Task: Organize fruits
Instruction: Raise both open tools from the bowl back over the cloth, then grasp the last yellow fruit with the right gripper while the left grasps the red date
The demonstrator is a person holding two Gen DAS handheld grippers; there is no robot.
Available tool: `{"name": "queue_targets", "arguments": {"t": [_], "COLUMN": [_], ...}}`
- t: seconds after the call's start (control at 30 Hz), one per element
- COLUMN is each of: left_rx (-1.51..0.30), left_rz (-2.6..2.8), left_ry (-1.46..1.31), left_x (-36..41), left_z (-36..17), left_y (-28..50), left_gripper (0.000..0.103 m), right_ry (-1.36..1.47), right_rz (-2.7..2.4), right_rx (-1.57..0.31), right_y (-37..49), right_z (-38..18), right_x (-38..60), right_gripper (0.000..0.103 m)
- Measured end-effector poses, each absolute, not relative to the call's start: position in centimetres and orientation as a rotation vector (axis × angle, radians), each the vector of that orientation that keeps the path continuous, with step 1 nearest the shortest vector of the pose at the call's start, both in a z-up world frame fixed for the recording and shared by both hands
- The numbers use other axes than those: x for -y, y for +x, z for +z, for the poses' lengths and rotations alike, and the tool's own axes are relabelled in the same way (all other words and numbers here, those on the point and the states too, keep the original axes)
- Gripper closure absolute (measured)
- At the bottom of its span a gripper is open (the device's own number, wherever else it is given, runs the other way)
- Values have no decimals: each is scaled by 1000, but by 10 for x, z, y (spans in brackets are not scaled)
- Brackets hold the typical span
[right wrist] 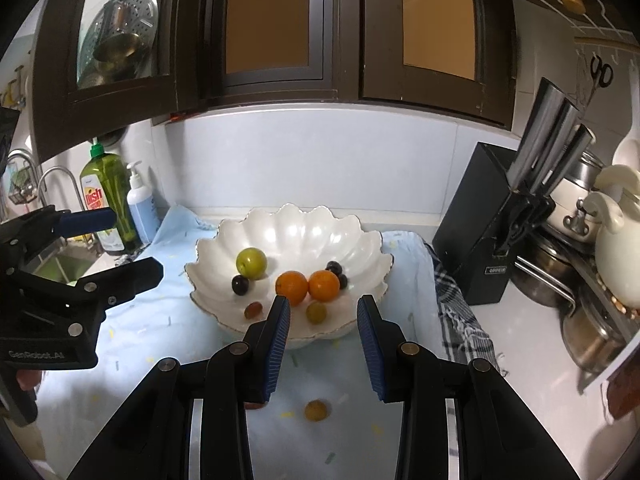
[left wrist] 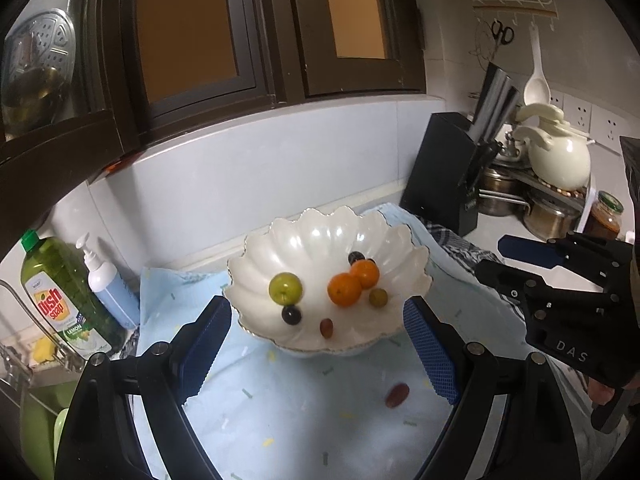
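A white scalloped bowl (left wrist: 316,240) (right wrist: 296,228) stands on a light blue cloth (left wrist: 280,408). In it lie two oranges (left wrist: 345,289) (right wrist: 292,287), a green plum (left wrist: 285,287) (right wrist: 251,262), dark grapes (left wrist: 291,314), a red grape (left wrist: 327,328) and a small green fruit (left wrist: 378,297). A red grape (left wrist: 397,395) lies loose on the cloth before the bowl. A small yellow-brown fruit (right wrist: 316,410) lies on the cloth below my right gripper. My left gripper (left wrist: 320,348) is open and empty before the bowl. My right gripper (right wrist: 323,344) is open and empty.
A black knife block (left wrist: 448,172) (right wrist: 484,224) stands right of the bowl, with pots and a cream jug (left wrist: 560,152) behind. Dish soap (left wrist: 60,292) and a pump bottle (left wrist: 108,280) stand left by the sink. A checked towel (right wrist: 460,312) lies on the right.
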State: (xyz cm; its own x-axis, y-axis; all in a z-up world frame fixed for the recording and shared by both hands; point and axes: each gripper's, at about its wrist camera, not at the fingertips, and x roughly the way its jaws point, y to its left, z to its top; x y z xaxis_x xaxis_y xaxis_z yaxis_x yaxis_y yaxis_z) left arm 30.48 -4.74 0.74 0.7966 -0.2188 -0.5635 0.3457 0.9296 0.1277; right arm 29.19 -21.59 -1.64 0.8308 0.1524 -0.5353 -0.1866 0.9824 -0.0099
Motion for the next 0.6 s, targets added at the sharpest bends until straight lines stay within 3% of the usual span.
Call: {"name": "queue_targets", "arguments": {"t": [0.6], "left_rx": [-651], "left_rz": [-369], "left_ry": [236], "left_x": [55], "left_z": [-36], "left_y": [276], "left_gripper": [15], "right_ry": [-96], "right_rz": [217], "right_rx": [-630], "right_y": [265], "right_z": [-53], "right_x": [211], "right_gripper": [67]}}
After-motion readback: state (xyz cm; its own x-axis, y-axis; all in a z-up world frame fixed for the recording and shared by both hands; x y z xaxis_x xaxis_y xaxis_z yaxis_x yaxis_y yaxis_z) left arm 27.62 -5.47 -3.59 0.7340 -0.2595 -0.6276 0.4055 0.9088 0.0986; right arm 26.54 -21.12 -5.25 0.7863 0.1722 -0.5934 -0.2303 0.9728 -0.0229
